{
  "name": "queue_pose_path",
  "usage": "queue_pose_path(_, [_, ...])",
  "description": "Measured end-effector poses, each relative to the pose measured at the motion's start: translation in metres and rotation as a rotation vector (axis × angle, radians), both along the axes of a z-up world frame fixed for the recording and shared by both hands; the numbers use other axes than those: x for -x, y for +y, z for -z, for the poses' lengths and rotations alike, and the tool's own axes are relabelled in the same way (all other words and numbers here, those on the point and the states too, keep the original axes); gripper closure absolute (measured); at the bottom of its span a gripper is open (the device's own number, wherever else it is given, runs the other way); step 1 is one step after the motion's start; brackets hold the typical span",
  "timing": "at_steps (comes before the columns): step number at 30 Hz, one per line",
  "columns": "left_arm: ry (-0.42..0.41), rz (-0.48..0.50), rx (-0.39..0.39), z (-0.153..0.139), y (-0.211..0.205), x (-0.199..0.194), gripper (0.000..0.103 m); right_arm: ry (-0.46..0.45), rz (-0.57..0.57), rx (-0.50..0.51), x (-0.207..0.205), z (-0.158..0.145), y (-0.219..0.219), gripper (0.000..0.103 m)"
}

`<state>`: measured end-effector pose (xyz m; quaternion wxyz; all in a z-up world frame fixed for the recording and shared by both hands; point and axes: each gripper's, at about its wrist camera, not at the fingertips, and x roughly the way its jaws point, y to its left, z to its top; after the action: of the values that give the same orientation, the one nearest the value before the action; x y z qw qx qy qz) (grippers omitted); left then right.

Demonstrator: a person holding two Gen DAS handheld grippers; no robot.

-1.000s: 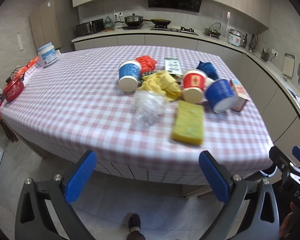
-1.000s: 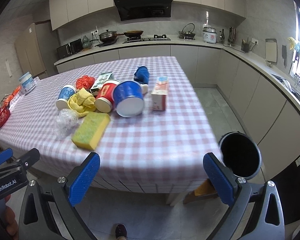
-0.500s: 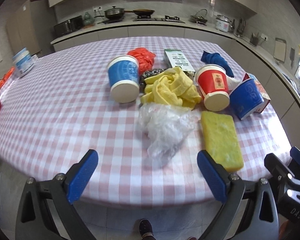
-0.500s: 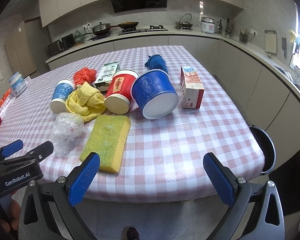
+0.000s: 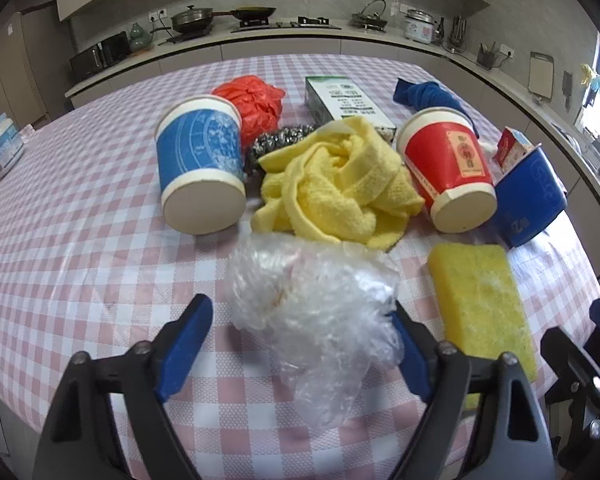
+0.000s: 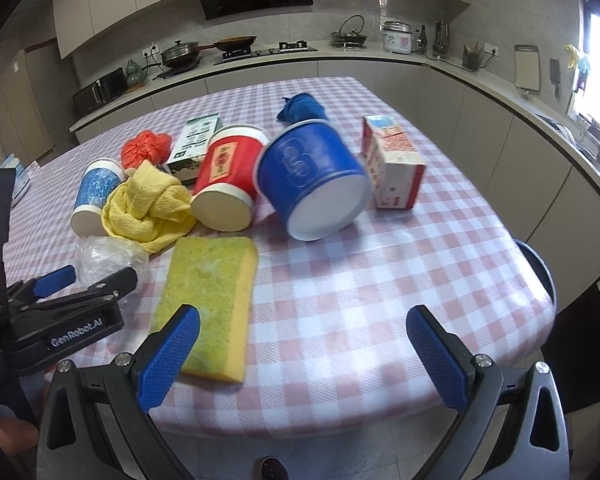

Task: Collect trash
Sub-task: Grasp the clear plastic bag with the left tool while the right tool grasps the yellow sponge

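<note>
Far left on the tabletop (image 5: 80, 240) sits a white tub (image 5: 2, 152), well away from my work. L gripper (image 5: 300, 332) is next: jaws closing w/ the crumpled clear plastic bag (image 5: 312, 304) between them. The right pad looks to be touching the film; the left pad's still apart, so no real grip yet. Bag lies near the front edge, just in front of the yellow towel (image 5: 336, 184) and blue cup (image 5: 198, 164).

Risks, my read: film is slippery and springy, so the gripper may pinch only a loose fold and the bag slides out on lift; or a low pad snags the tablecloth.

Right of the bag is the sponge (image 6: 208, 296). R gripper (image 6: 300, 356) hangs open and empty, its left pad over the sponge's near corner; could nudge it off the edge. Bin (image 6: 540, 276) sits below the far right corner.
</note>
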<state>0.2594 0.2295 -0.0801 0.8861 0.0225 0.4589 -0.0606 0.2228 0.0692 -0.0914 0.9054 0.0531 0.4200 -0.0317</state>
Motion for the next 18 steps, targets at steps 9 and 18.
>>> queue_pose_path(9, [0.007,0.032,0.062,0.0,0.024,0.019,0.064,0.022,-0.061,-0.026,-0.021,0.013,0.034,0.0])
queue_pose_path(18, [-0.006,0.029,0.082,-0.004,0.047,0.029,0.069,0.047,-0.074,-0.042,-0.038,0.033,0.054,0.011])
